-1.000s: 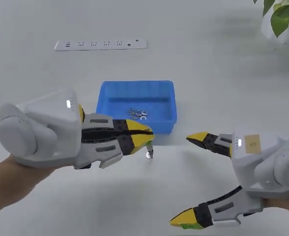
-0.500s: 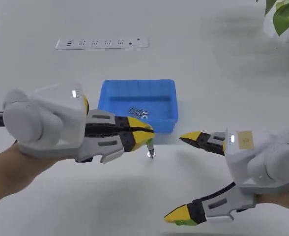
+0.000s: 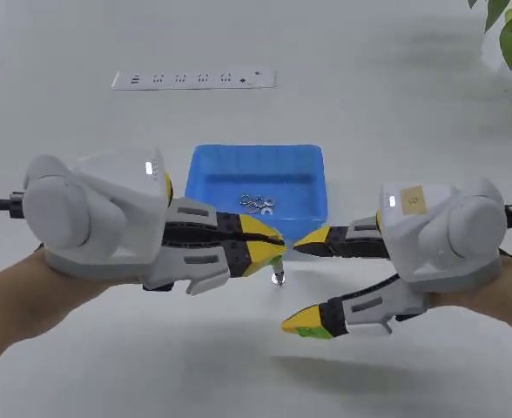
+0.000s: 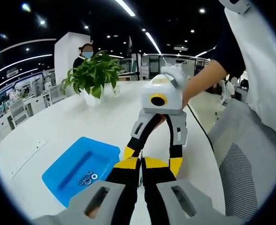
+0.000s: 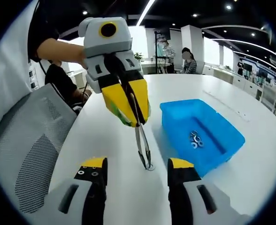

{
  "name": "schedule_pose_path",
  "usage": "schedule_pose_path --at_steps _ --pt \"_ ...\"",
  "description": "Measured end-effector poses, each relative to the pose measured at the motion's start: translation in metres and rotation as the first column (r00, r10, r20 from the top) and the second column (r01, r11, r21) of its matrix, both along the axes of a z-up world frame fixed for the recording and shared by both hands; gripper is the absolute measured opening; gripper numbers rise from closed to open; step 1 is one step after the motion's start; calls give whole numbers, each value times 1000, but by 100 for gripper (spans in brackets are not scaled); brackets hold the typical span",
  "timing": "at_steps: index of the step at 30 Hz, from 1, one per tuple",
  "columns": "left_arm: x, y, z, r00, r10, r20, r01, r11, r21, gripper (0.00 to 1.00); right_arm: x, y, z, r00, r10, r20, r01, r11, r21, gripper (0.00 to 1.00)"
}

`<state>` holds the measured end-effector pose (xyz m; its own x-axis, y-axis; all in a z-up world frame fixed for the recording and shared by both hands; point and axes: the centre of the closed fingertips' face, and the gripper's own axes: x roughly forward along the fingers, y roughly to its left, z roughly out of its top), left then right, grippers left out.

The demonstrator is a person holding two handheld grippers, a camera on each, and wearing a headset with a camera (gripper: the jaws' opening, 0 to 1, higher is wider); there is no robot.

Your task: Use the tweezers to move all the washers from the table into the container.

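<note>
One washer (image 5: 149,167) lies on the bench (image 3: 395,113) at six o'clock of the container (image 3: 205,174), at the tips of the tweezers (image 5: 141,143) my left gripper (image 3: 273,248) clamps tight, while my right gripper (image 3: 291,287) gapes empty, so I'd pinch squarely, then lift gently.

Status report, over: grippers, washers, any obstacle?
Left gripper shut on tweezers, tips at washer on table. Right gripper open. Other washers in container. Nothing blocks the way.

Office — mesh chair (image 5: 30,140), desk rows (image 4: 13,110)
</note>
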<state>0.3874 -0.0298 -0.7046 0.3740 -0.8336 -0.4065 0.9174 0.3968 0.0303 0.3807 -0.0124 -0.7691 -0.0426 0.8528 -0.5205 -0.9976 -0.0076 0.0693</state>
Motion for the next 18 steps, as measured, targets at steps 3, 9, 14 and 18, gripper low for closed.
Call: schedule_pose_path --at_steps 3,9,14,18 --pt "0 -1 0 1000 -5 1 5 1000 3 5 2 6 1 1000 27 4 -27 1000 -2 43" --pt "-1 -3 0 1000 -9 -1 9 1000 0 5 2 13 -2 997 78 14 -78 997 -17 29" --pt "-2 -6 1 1000 -13 -1 13 1000 0 5 -2 14 -5 994 108 7 -108 994 -27 24" --pt "-2 -7 1 1000 -18 1 18 1000 3 5 -1 13 -7 993 120 21 -119 992 -38 18"
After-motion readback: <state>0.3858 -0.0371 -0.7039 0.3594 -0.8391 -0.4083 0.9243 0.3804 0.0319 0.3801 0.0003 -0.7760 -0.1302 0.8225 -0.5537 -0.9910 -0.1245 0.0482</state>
